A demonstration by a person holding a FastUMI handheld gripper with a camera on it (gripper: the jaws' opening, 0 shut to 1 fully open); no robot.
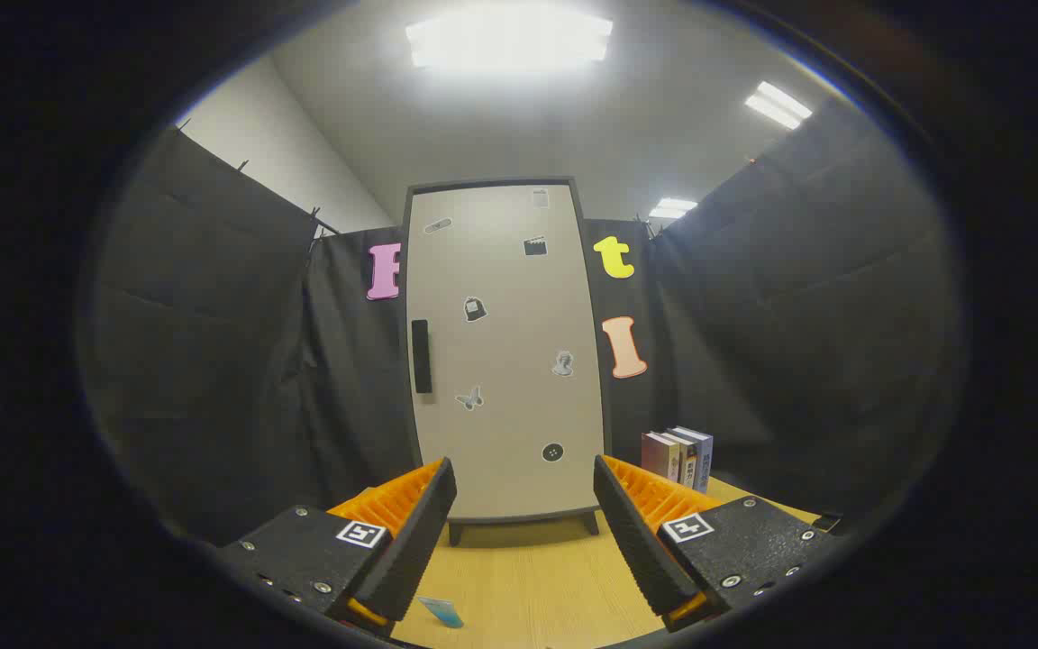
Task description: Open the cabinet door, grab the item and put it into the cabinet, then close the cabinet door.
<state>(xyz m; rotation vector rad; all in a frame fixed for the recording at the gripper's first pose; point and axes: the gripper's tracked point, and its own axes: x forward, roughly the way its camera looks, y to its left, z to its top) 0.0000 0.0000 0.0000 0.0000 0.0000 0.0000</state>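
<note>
A tall beige cabinet (505, 351) stands upright on the wooden table (528, 568), straight ahead of my fingers, with its door closed. A black handle (421, 356) runs vertically near the door's left edge, and small stickers dot the door. My gripper (525, 491) is open, its black and orange fingers spread wide with nothing between them, and it sits a short way back from the cabinet's foot. A small teal-blue item (441, 611) lies on the table just inside the left finger, close to me.
Several books (678, 456) stand upright on the table to the right of the cabinet, beyond the right finger. Black cloth walls close in on both sides and behind the cabinet.
</note>
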